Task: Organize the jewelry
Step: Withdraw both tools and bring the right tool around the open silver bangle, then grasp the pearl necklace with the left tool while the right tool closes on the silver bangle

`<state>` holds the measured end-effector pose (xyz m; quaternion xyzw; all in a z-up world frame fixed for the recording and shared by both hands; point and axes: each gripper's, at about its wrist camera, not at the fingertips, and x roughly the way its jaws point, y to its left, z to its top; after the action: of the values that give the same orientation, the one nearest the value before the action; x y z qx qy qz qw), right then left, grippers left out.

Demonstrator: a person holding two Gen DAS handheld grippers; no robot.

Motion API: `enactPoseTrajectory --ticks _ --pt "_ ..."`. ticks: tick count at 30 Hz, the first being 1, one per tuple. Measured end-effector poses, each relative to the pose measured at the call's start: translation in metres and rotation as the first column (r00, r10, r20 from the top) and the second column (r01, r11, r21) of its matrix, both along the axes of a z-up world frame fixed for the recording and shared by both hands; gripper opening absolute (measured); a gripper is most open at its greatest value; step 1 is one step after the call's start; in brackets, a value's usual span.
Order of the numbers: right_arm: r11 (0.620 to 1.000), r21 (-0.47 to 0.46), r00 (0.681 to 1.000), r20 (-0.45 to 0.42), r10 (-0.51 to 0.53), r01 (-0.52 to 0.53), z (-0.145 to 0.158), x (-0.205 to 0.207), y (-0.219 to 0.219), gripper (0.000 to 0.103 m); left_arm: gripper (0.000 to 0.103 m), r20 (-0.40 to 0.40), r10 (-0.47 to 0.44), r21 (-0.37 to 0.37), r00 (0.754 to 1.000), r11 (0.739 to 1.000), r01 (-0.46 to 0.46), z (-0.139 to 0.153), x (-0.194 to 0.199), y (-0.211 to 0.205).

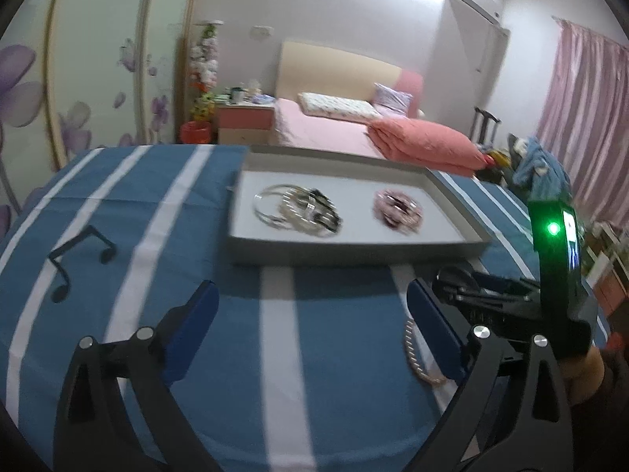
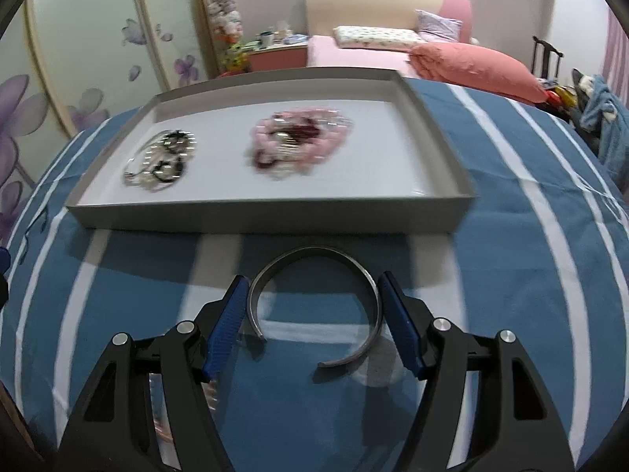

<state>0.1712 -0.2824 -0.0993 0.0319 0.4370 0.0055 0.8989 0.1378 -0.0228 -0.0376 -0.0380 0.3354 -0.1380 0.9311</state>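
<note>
Jaws: your left gripper [image 1: 310, 328] spread wide, nothing between; your right gripper [image 2: 314, 324] flanks silver cuff bangle [image 2: 314, 299] lying on striped cloth [image 2: 511, 275], contact unclear. Grey tray [image 2: 271, 214] holds silver-black jewelry pile [image 2: 163, 159] and pink bead pile [image 2: 298, 139], apart. Pearl strand [image 1: 416, 358] on cloth, beside left gripper's right finger.

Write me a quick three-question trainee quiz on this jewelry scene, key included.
1. What lies on the cloth between the fingers of the right hand-held gripper? A) a ring B) an open metal bangle C) a watch
2. True or false: the gray tray holds two separate piles of jewelry.
3. In both wrist views, which pile sits further right in the tray: the silver-and-black pile or the pink bead pile?

Key: 1 B. 2 True. 3 The pink bead pile.
</note>
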Motion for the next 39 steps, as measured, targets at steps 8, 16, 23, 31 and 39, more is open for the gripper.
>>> enactPoseTrajectory --ticks 8,16,23,31,39 --pt "1.0 -0.007 1.0 -0.001 -0.013 0.013 -0.001 -0.023 -0.03 0.067 0.094 -0.042 -0.141 0.13 0.989 0.981 0.145 -0.017 -0.005 -0.057" --pt "1.0 -0.001 1.0 0.008 -0.002 0.002 -0.001 -0.03 -0.036 0.068 0.064 -0.16 -0.174 0.229 0.972 0.951 0.208 -0.048 0.007 -0.092" --pt "1.0 -0.003 1.0 0.007 -0.001 0.001 -0.002 -0.031 -0.036 0.068 0.051 -0.149 -0.065 0.351 0.987 0.929 0.115 -0.058 0.022 -0.078" --pt "0.997 -0.01 0.997 0.004 0.075 -0.075 0.0 -0.023 -0.011 0.068 0.055 -0.148 0.067 0.356 0.987 0.934 -0.01 -0.055 0.042 -0.027" --pt "0.991 -0.031 0.992 0.003 0.13 -0.129 0.0 -0.017 0.004 0.075 0.071 -0.176 0.06 0.288 0.983 0.958 -0.007 -0.056 0.039 -0.015"
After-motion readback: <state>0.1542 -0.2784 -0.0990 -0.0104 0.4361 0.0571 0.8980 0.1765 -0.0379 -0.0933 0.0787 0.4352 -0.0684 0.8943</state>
